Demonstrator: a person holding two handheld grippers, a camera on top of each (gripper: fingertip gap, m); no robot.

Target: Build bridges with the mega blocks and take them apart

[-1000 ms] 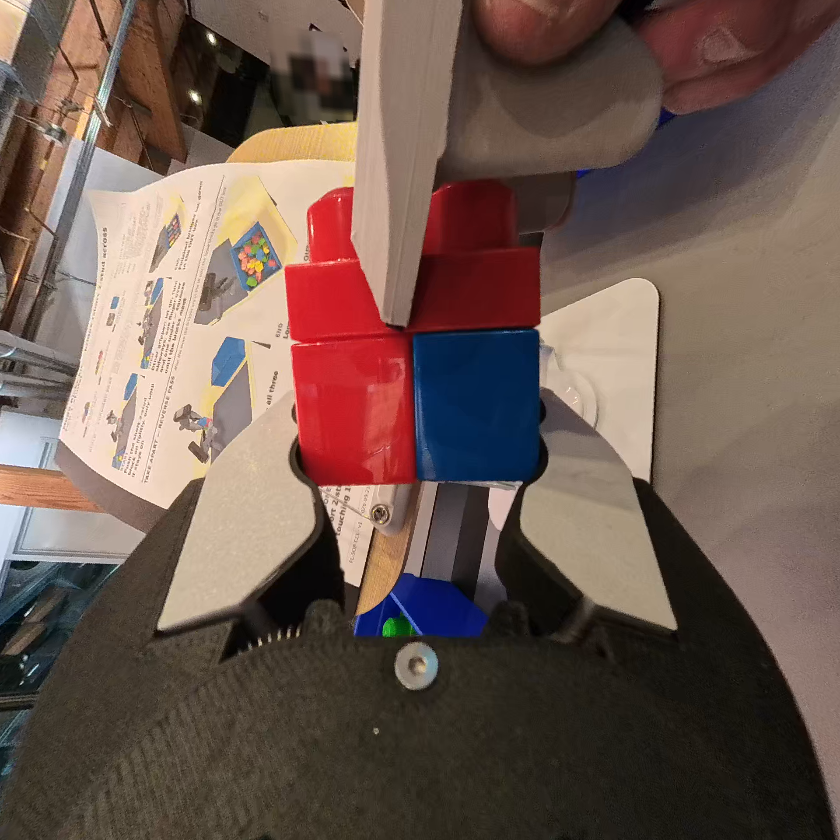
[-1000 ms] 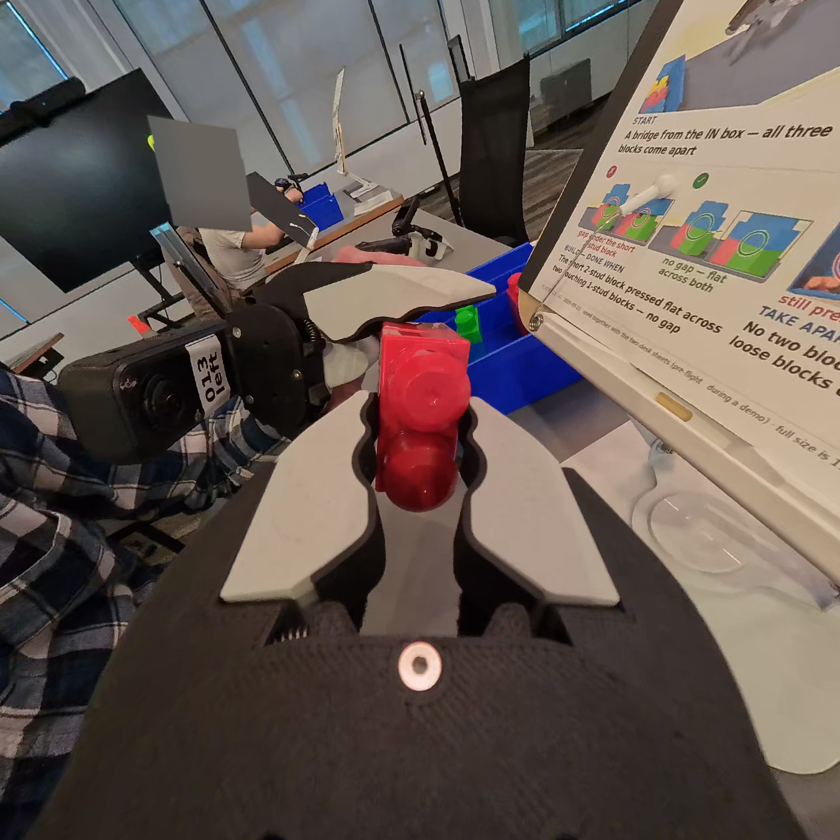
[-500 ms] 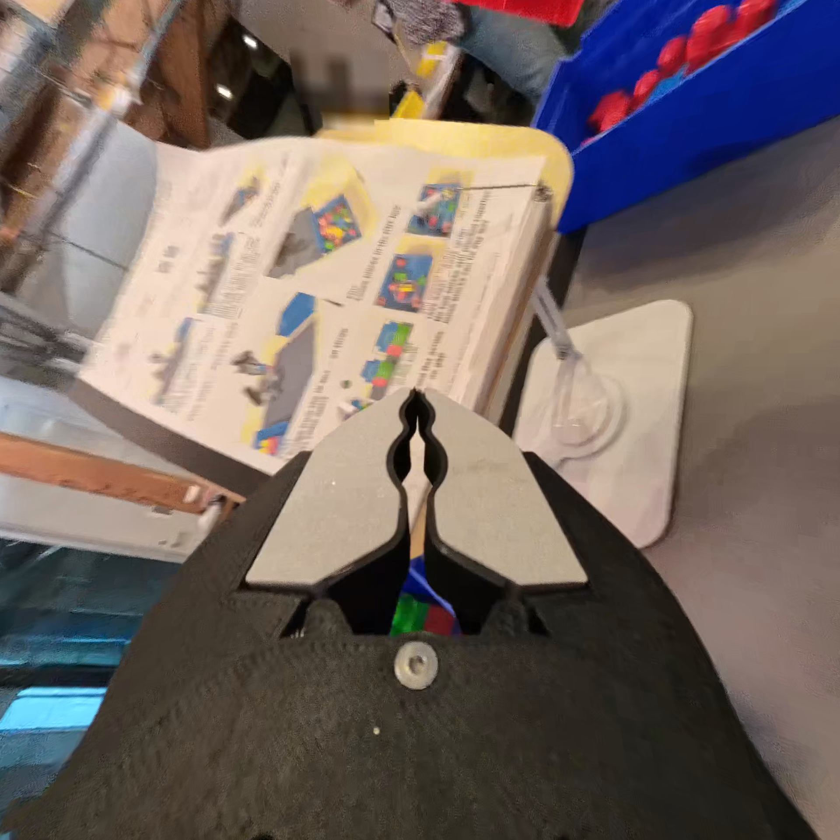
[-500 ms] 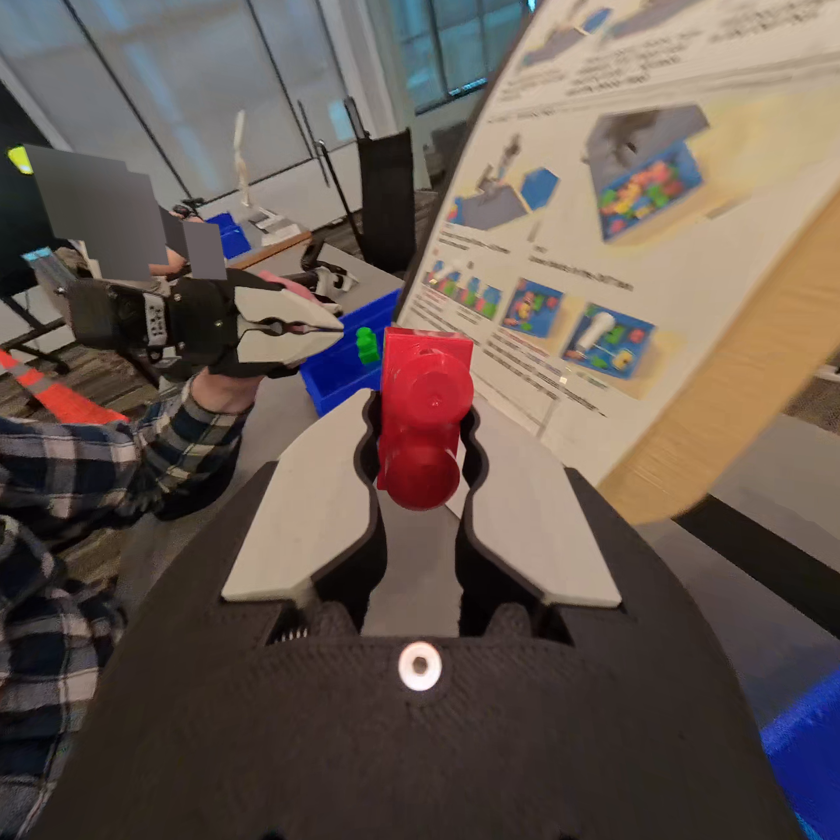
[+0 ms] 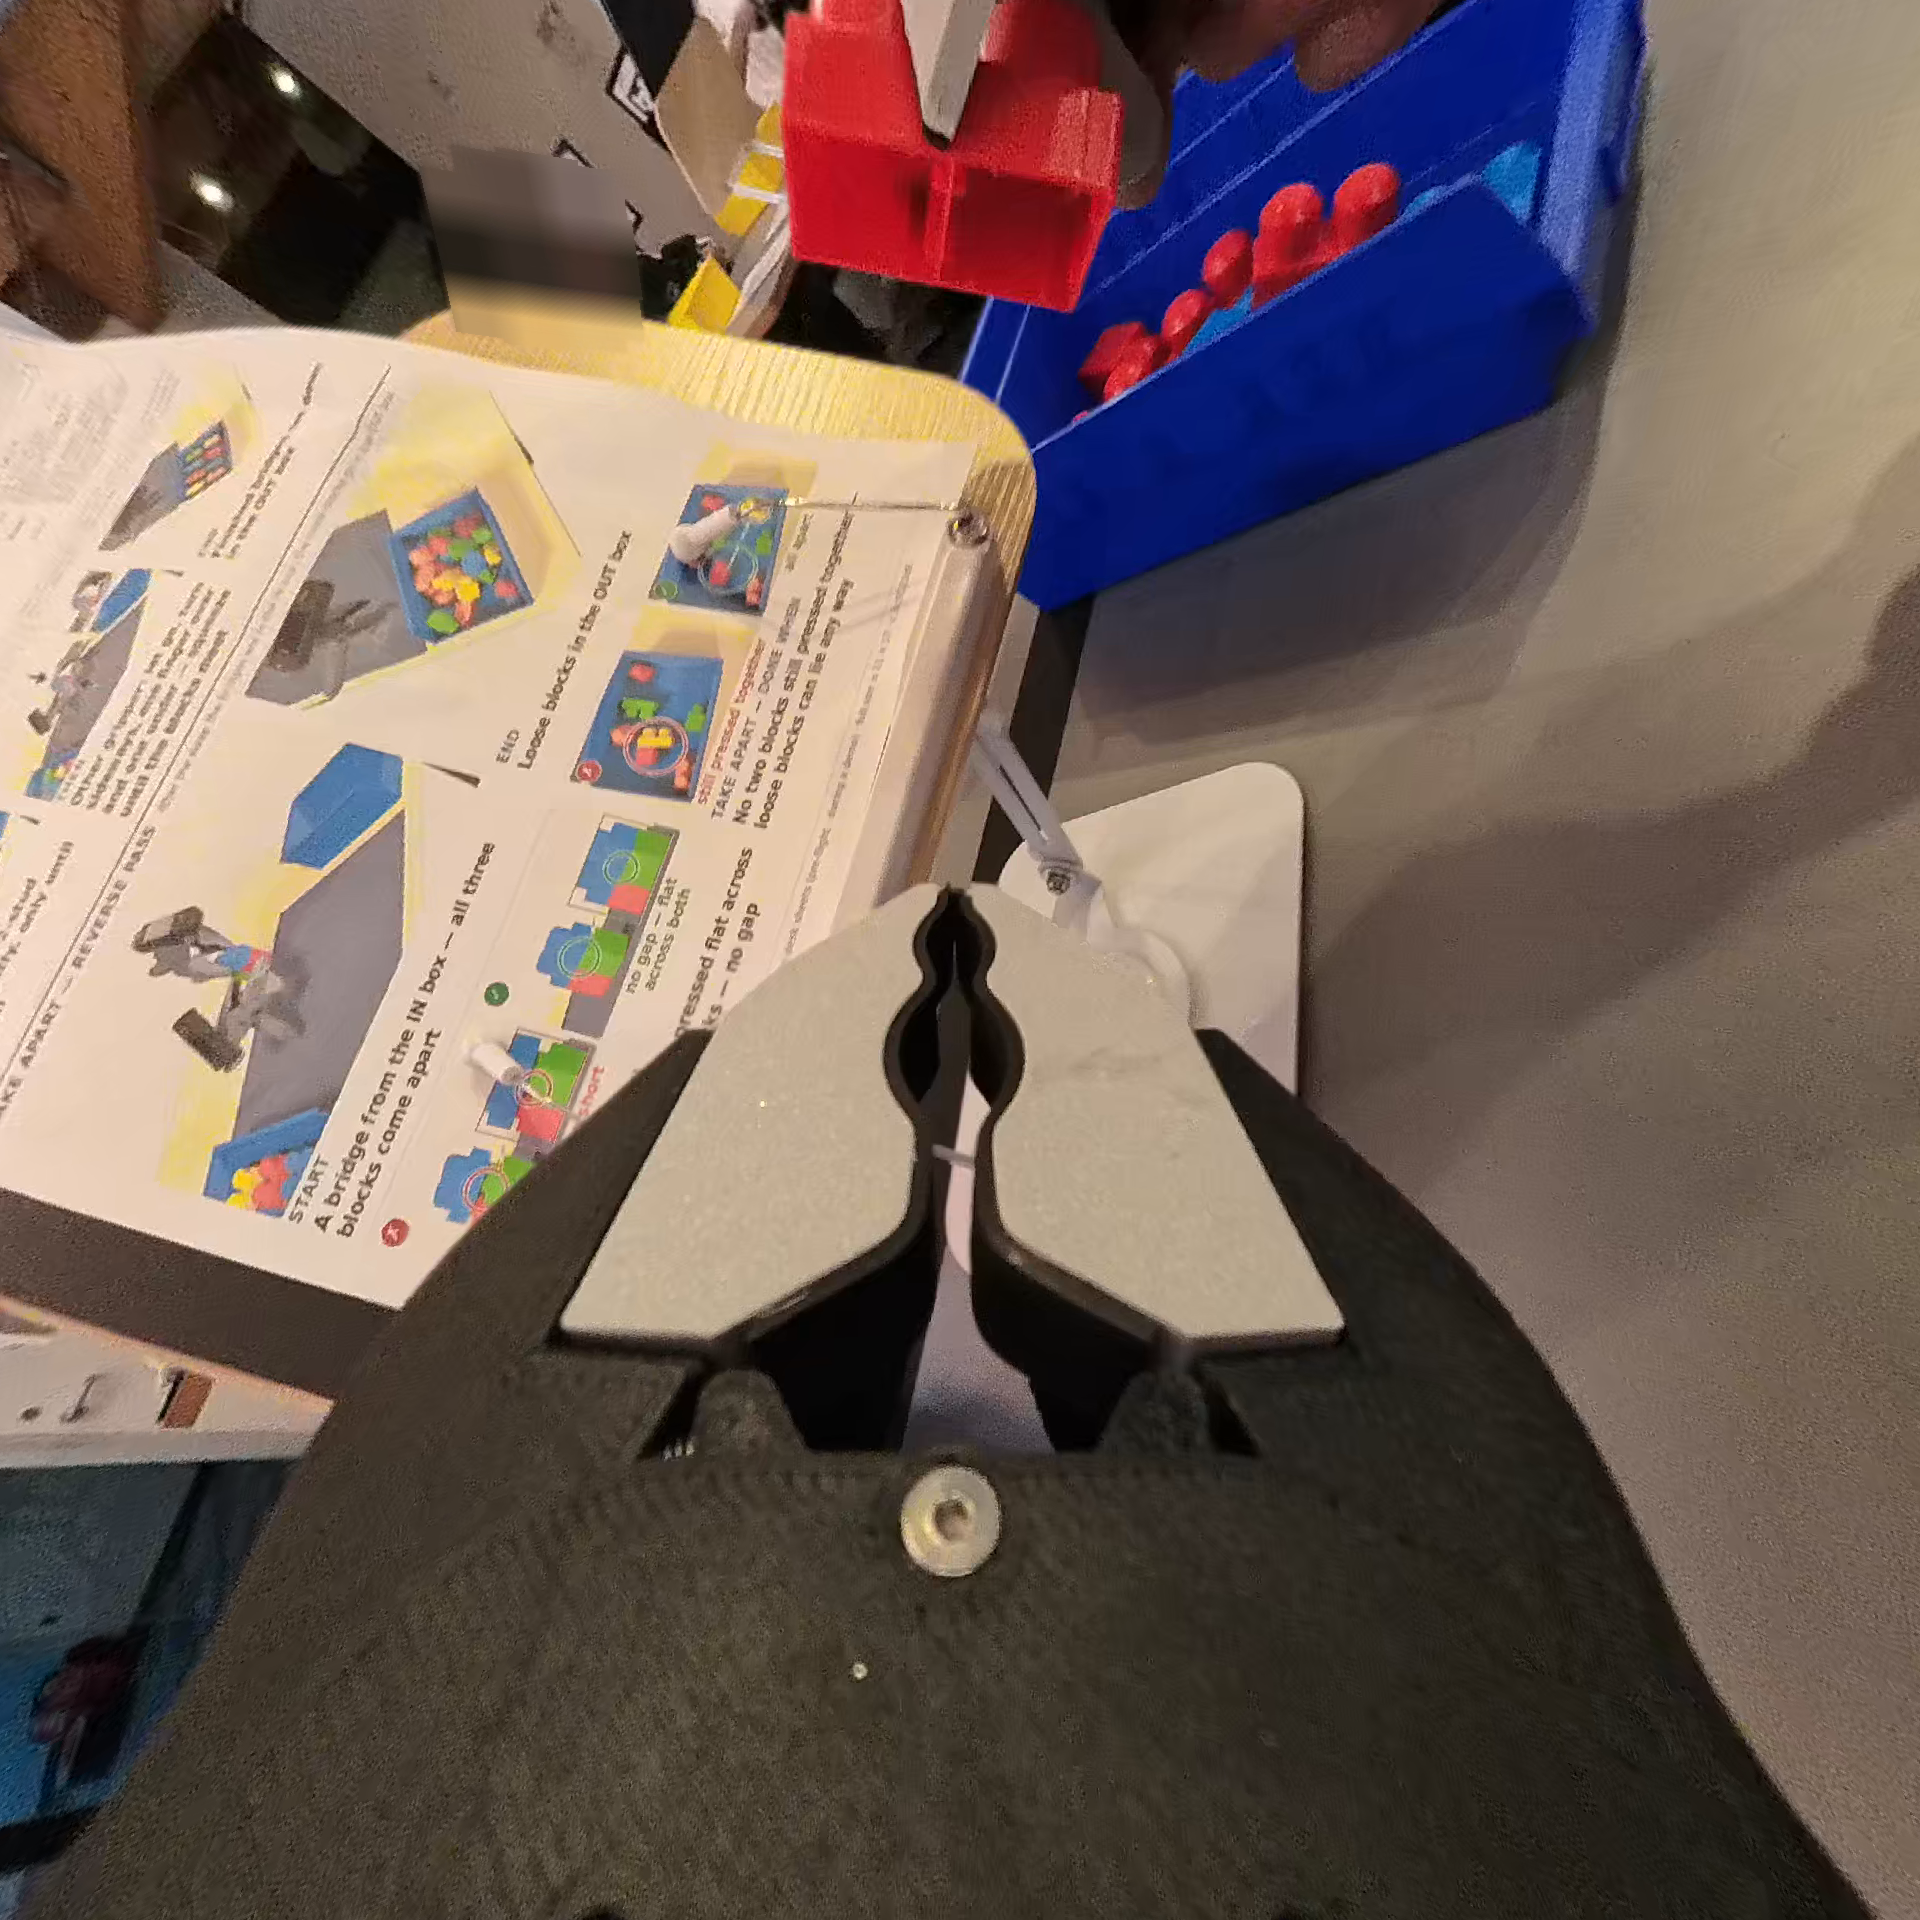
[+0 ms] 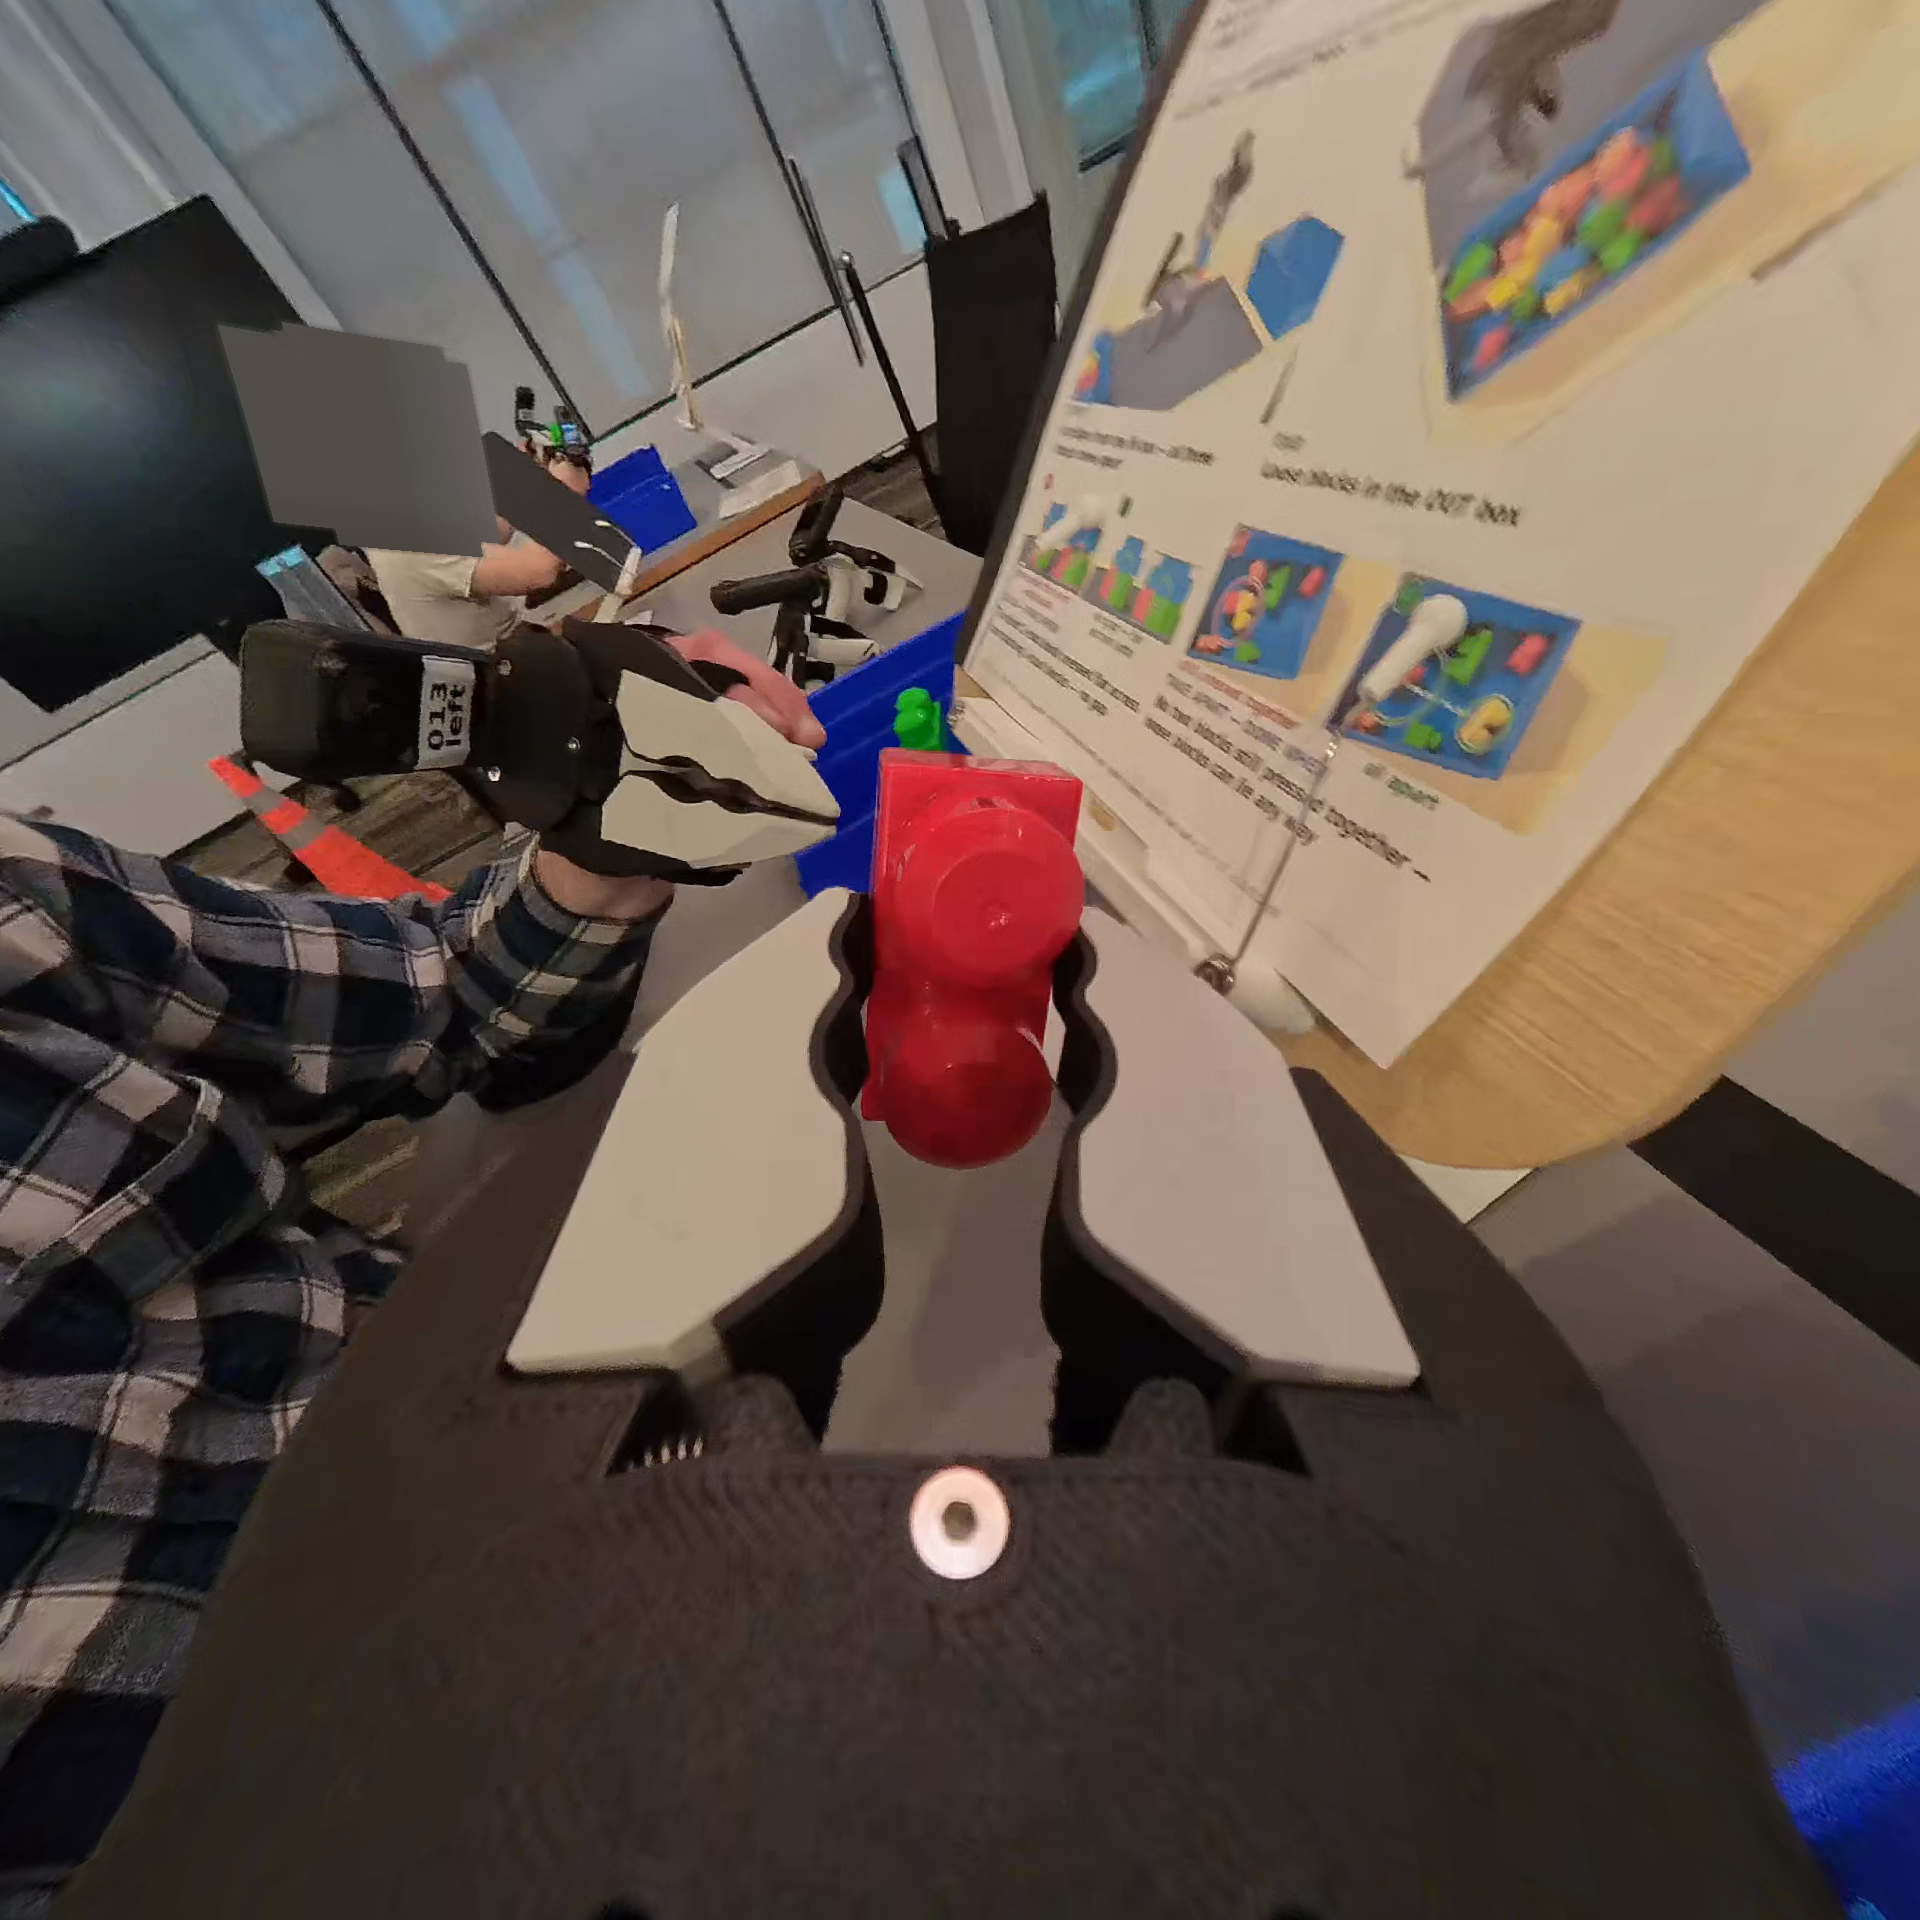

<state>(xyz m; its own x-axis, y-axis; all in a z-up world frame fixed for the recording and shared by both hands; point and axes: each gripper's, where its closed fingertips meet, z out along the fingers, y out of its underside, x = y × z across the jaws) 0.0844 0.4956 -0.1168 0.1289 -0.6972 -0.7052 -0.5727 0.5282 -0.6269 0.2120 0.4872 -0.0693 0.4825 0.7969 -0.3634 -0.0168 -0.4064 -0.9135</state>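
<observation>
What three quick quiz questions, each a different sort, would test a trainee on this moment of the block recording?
1. True or false: the left gripper is shut with nothing between its fingers.
2. The right gripper holds: A) green block B) red block C) nothing.
3. Fill in: the red pieces beyond the instruction sheet lie in a ___ bin.

Key: 1 true; 2 B; 3 blue.

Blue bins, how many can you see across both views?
3: one beside the board holding red blocks, one behind the left gripper, one on a far table. Others may be hidden.
</observation>
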